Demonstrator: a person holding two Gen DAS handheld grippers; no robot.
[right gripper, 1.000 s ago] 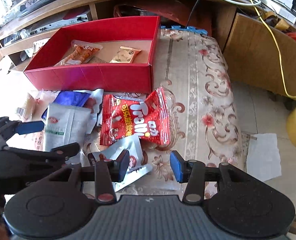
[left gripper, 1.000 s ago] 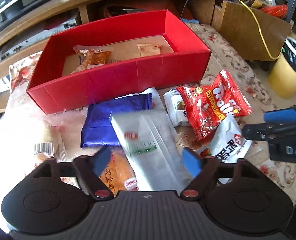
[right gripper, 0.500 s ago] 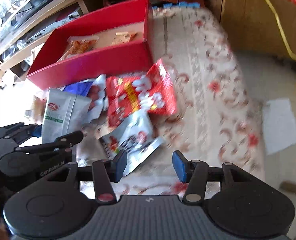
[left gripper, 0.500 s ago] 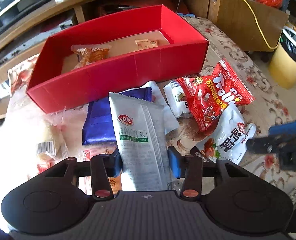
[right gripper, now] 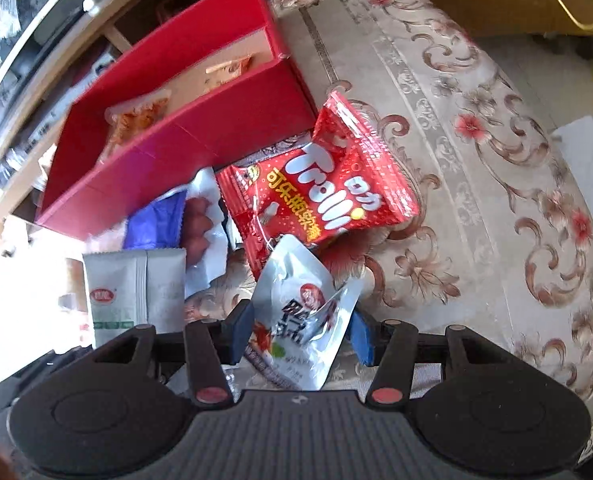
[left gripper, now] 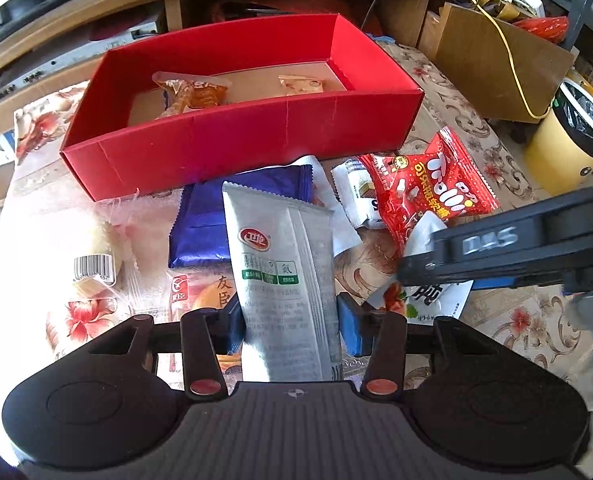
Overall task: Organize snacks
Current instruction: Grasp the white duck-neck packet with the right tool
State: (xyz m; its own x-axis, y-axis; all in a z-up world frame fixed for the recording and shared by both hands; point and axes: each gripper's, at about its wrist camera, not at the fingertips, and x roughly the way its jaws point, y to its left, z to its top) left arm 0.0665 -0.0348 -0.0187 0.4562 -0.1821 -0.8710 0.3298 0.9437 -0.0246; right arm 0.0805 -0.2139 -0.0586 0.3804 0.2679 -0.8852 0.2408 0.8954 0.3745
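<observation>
A red box [left gripper: 236, 152] stands at the back of the floral cloth, with an orange packet [left gripper: 192, 92] and a small beige packet [left gripper: 300, 84] inside. My left gripper [left gripper: 292, 328] grips the lower end of a grey-white packet [left gripper: 280, 260]; its jaws are opening slightly, with the pads still on the packet. This packet leans over a blue packet [left gripper: 204, 216]. My right gripper [right gripper: 302, 336] straddles a white pouch [right gripper: 296, 304], and its jaws are opening with a gap at the right pad. A red Trolli bag [right gripper: 320, 192] lies just beyond the pouch, near the red box [right gripper: 200, 136].
Left of the grey packet lie a clear-wrapped bun with a barcode [left gripper: 96, 256] and an orange pastry packet [left gripper: 200, 296]. A small white packet [left gripper: 356, 196] sits by the Trolli bag [left gripper: 428, 184]. A yellow bin [left gripper: 564, 148] and a wooden panel [left gripper: 496, 60] stand to the right.
My left jaws closed on the grey-white packet and lifted its end off the pile. My right gripper rolled, sank over the white pouch, and its jaws widened.
</observation>
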